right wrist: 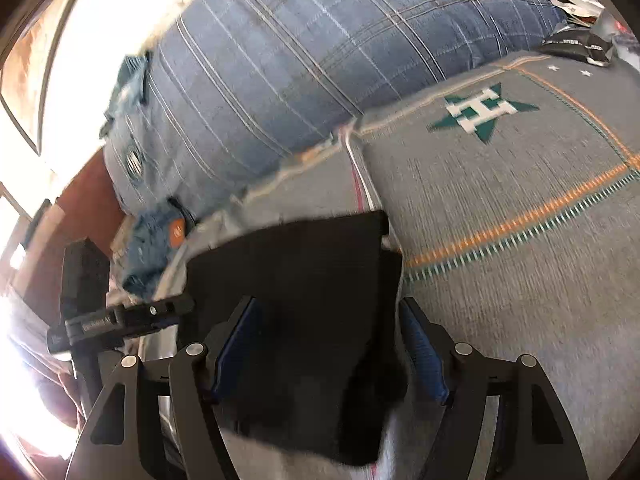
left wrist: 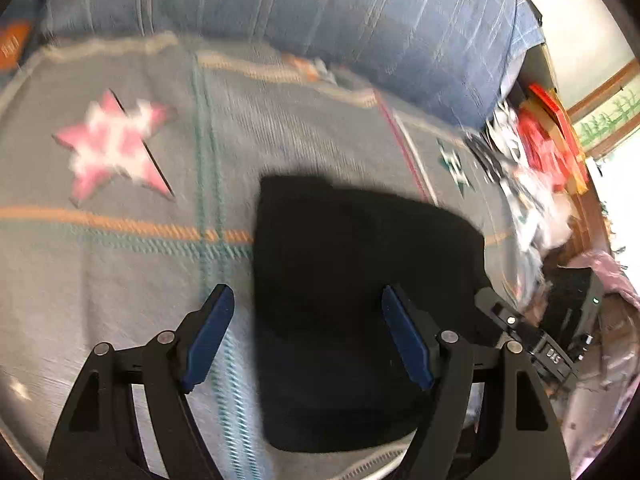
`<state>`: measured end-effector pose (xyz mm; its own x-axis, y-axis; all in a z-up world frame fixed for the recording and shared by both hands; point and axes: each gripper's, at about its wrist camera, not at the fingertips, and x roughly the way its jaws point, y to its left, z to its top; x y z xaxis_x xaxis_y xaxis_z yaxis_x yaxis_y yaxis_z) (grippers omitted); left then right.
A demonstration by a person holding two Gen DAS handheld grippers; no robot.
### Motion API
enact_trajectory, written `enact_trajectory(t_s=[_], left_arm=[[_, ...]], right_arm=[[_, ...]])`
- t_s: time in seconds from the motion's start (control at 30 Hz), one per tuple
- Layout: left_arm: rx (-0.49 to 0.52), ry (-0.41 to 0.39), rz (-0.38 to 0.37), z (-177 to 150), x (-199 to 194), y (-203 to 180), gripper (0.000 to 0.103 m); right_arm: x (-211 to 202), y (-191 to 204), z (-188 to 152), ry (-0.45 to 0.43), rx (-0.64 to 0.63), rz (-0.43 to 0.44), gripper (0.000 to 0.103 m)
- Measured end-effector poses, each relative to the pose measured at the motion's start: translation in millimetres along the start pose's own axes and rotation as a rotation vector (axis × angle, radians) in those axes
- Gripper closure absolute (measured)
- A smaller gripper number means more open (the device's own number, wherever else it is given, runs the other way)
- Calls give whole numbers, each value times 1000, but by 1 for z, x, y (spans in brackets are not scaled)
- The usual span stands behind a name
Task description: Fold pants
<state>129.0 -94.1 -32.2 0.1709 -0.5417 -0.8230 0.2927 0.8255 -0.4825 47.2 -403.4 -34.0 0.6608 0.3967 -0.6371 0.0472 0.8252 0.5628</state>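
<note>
The black pants point(left wrist: 360, 304) lie folded into a compact rectangle on a grey blanket point(left wrist: 120, 272). In the left wrist view my left gripper point(left wrist: 308, 336) is open above the bundle's near left part, its blue pads empty. In the right wrist view the pants point(right wrist: 304, 304) lie under my right gripper point(right wrist: 332, 348), which is open with its pads apart over the cloth and grips nothing. The other gripper point(right wrist: 120, 320) shows at the left edge of that view.
A large blue plaid pillow point(left wrist: 360, 20) lies along the blanket's far edge. A pink star point(left wrist: 116, 144) and a green star point(right wrist: 480, 112) are printed on the blanket. Clutter of red and white items point(left wrist: 536, 148) sits at the bed's right side.
</note>
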Motion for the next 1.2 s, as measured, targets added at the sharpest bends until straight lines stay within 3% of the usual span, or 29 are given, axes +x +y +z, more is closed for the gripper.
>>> enact_trajectory(t_s=[0.03,0.1,0.13,0.17,0.23,0.33,0.4,0.47,0.5,0.63,0.73,0.8,0.87,0.93,1.0,1.07,1.1,1.17,1.2], left_arm=[[13,20,-8,-2,6,-2,20],[76,-7,19,-4,7,-18,20],[95,1,24,-5,9,-25,20],[94,-19,31,-6,7,-30,21],[93,-55,25,-9,-2,-34,41],[33,-58,-49,-13,-18,-24,58],[-25,-47,-119,-19,-29,-16,60],[-39,-63,-120,-28,-41,-16,60],[-38,-67,-118,-32,-46,-16,60],[-5,-94,-97,-34,-54,-21,60],[-15,-61,-64,-28,-45,-13,60],[-34,-32,-70,-30,-39,-4,59],[-29,-22,-79,-33,-38,1,57],[-25,-21,-84,-31,-35,0,43],[1,0,-73,-29,-26,-7,31],[14,38,-36,-29,-12,-11,31],[4,42,-17,-30,-10,-11,33],[-7,11,-21,-34,-19,-12,46],[-6,-2,-30,-35,-25,-12,51]], right_arm=[[2,-2,-3,24,19,6,30],[7,-7,-8,54,56,39,31],[7,-4,-8,52,36,22,35],[7,1,-6,52,-1,-21,46],[2,15,-6,41,-70,-66,59],[-13,36,-13,13,-174,-131,61],[-24,53,-19,-5,-228,-194,63],[-33,74,-24,-22,-310,-245,65],[-39,90,-27,-32,-368,-240,71],[-43,122,-28,-15,-452,-180,71],[-23,116,-13,56,-392,-137,71],[-16,96,-10,86,-317,-162,67],[-14,74,-11,128,-241,-134,67],[-7,55,-17,178,-171,-103,62],[-3,47,-20,154,-164,-55,57],[2,43,-21,134,-156,21,49],[6,42,-21,133,-160,44,52],[5,47,-22,125,-177,6,63],[0,54,-25,125,-204,-14,75]])
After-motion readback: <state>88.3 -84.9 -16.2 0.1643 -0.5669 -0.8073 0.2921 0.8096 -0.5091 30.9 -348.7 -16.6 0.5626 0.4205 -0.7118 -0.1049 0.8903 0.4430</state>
